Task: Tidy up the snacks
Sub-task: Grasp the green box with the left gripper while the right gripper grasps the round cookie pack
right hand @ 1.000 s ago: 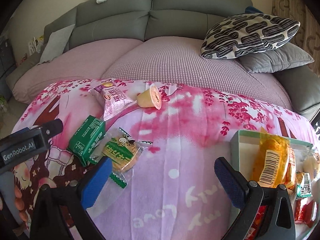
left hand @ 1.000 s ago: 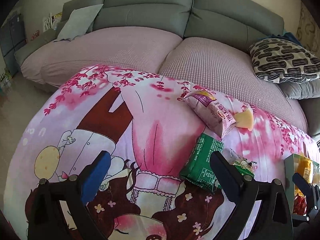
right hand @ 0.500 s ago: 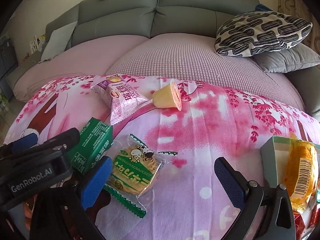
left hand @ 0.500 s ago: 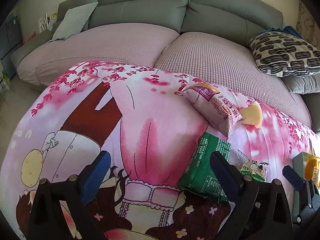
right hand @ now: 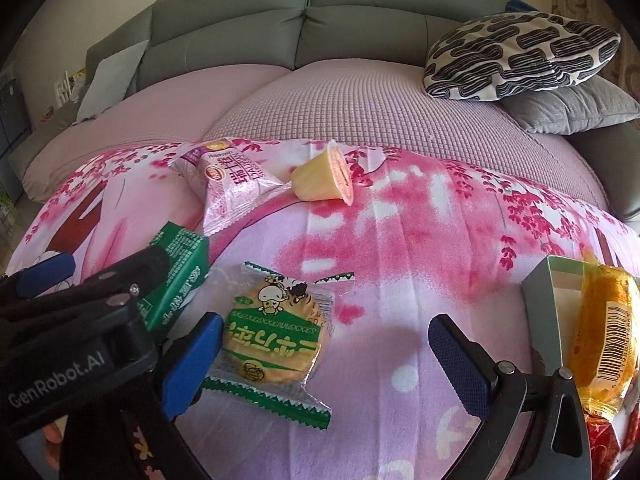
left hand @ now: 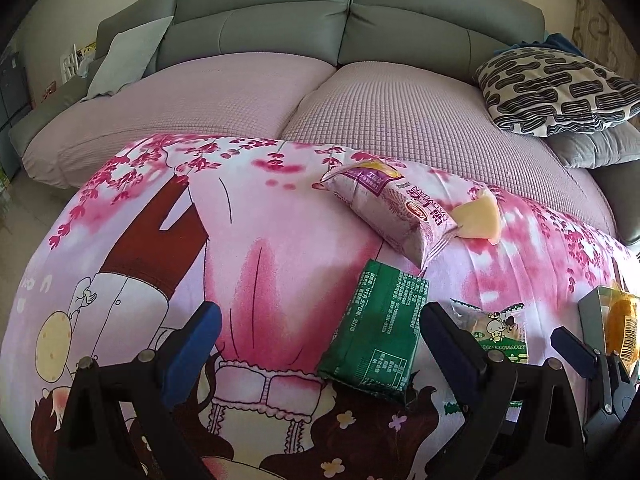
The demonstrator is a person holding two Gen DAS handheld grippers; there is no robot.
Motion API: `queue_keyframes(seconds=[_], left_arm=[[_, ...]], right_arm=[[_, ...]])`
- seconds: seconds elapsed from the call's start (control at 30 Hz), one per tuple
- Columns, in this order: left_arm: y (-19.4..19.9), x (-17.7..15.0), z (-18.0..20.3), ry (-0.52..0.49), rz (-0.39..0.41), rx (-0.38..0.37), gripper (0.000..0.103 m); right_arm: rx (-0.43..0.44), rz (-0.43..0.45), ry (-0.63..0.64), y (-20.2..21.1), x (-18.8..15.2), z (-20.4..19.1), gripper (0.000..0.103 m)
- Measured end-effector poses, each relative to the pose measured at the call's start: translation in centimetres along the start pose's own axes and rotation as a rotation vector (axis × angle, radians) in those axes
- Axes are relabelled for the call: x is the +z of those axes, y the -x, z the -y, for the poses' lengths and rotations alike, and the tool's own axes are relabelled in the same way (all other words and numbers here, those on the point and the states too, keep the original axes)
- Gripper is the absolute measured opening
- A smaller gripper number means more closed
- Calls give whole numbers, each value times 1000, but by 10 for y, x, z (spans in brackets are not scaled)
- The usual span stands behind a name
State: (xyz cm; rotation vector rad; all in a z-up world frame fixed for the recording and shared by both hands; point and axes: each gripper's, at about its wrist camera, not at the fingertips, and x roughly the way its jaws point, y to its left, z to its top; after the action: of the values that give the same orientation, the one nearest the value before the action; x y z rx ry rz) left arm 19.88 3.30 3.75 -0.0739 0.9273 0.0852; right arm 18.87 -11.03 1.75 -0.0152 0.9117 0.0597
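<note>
Pink floral bedsheet [right hand: 400, 264] carries loose snacks; both tools, left tool [left hand: 320, 344] and right tool [right hand: 324, 348], are released, the right bracketing the biscuit packet [right hand: 272, 344] for pickup toward the box [right hand: 540, 284].

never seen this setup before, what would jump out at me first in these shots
The loud pink cartoon-print sheet spread in front of the grey sofa grabs the eye first. On it lie loose snacks: a green packet, a round biscuit in a clear green-edged wrapper, a pink pouch and a tipped yellow jelly cup. At the right edge a box already holds an orange packet.
</note>
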Motion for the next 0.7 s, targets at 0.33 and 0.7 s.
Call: queue_keyframes(seconds=[0.33, 0.7], left_arm=[[-12, -3, 4, 0, -29, -15, 99], [-24, -7, 5, 4, -47, -13, 99]], right_arm=[[-60, -20, -42, -2, -3, 24, 103], [-31, -15, -62, 1, -2, 26, 55]])
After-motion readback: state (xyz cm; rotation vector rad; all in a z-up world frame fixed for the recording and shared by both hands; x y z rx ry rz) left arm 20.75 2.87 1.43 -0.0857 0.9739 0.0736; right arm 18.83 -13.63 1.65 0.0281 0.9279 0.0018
